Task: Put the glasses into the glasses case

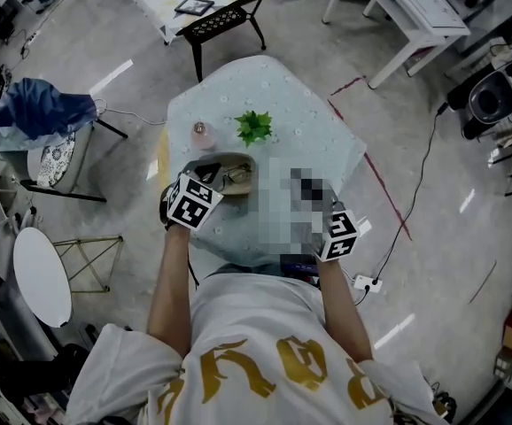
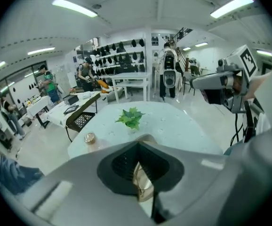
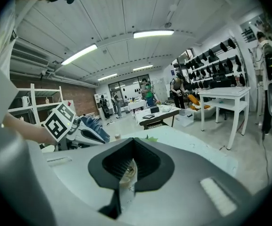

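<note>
On the table (image 1: 300, 113), the glasses (image 1: 236, 178) lie inside the open glasses case (image 1: 229, 160), with the left gripper (image 2: 143, 185) just beside it and the right gripper (image 3: 125, 180) farther off, each with its jaws drawn narrow and holding nothing.

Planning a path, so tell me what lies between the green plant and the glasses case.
Only bare tablecloth lies between the plant and the glasses case; the head view shows it.

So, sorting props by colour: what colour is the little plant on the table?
Green; the plant shows best in the left gripper view.
</note>
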The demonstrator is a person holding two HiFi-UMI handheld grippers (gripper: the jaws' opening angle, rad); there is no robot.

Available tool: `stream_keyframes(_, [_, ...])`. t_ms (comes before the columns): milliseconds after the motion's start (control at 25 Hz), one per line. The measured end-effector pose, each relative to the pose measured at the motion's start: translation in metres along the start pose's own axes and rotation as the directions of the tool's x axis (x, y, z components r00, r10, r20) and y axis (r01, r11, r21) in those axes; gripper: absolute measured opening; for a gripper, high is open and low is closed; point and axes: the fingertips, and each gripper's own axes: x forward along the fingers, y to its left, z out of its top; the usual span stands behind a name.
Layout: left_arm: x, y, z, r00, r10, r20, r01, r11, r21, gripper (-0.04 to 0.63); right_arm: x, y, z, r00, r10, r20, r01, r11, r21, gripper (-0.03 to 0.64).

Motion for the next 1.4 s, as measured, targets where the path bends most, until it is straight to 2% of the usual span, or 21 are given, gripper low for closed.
stream_keyframes(120, [-0.020,0.003,0.006,0.996,0.028,0.080,-0.019,0.994,-0.111,0.002,-0.005,0.009,0.007,1.000,0.007,0.016,-0.007,1.000,-0.017,0.025])
stream_keyframes(240, [-0.042,0.007,0.013,0.983,0.065,0.169,-0.034,0.982,-0.183,0.002,-0.009,0.016,0.011,0.999,0.009,0.031,-0.008,1.000,-0.026,0.024])
stream_keyframes(320, [-0.056,0.011,0.017,0.966,0.091,0.242,-0.031,0.971,-0.239,0.002,-0.012,0.019,0.009,0.999,0.007,0.033,-0.007,1.000,-0.029,0.025])
stream_keyframes(440, [-0.074,0.016,0.021,0.933,0.106,0.345,0.020,0.939,-0.344,0.002,-0.016,0.024,0.008,0.999,0.004,0.037,-0.003,0.999,-0.032,0.025])
stream_keyframes(520, [-0.082,0.017,0.023,0.915,0.114,0.388,0.046,0.924,-0.380,0.002,-0.018,0.028,0.009,0.999,0.007,0.041,-0.006,0.999,-0.035,0.025])
stream_keyframes(640, [-0.087,0.012,0.026,0.900,0.104,0.422,0.071,0.923,-0.379,0.002,-0.018,0.034,0.008,0.999,0.012,0.042,-0.011,0.999,-0.039,0.025])
stream_keyframes(800, [-0.089,0.004,0.030,0.897,0.089,0.432,0.075,0.935,-0.348,0.000,-0.018,0.039,0.009,0.999,0.017,0.045,-0.015,0.999,-0.043,0.023])
stream_keyframes(920, [-0.089,0.003,0.029,0.898,0.095,0.430,0.062,0.939,-0.338,0.000,-0.017,0.042,0.007,0.999,0.018,0.044,-0.016,0.999,-0.045,0.025])
stream_keyframes(1160, [-0.091,0.013,0.025,0.905,0.134,0.404,0.031,0.926,-0.376,0.000,-0.018,0.043,0.008,0.999,0.017,0.041,-0.015,0.999,-0.041,0.023])
stream_keyframes(1400, [-0.091,0.012,0.023,0.906,0.136,0.400,0.026,0.927,-0.375,0.000,-0.017,0.041,0.006,0.999,0.015,0.037,-0.014,0.999,-0.033,0.025])
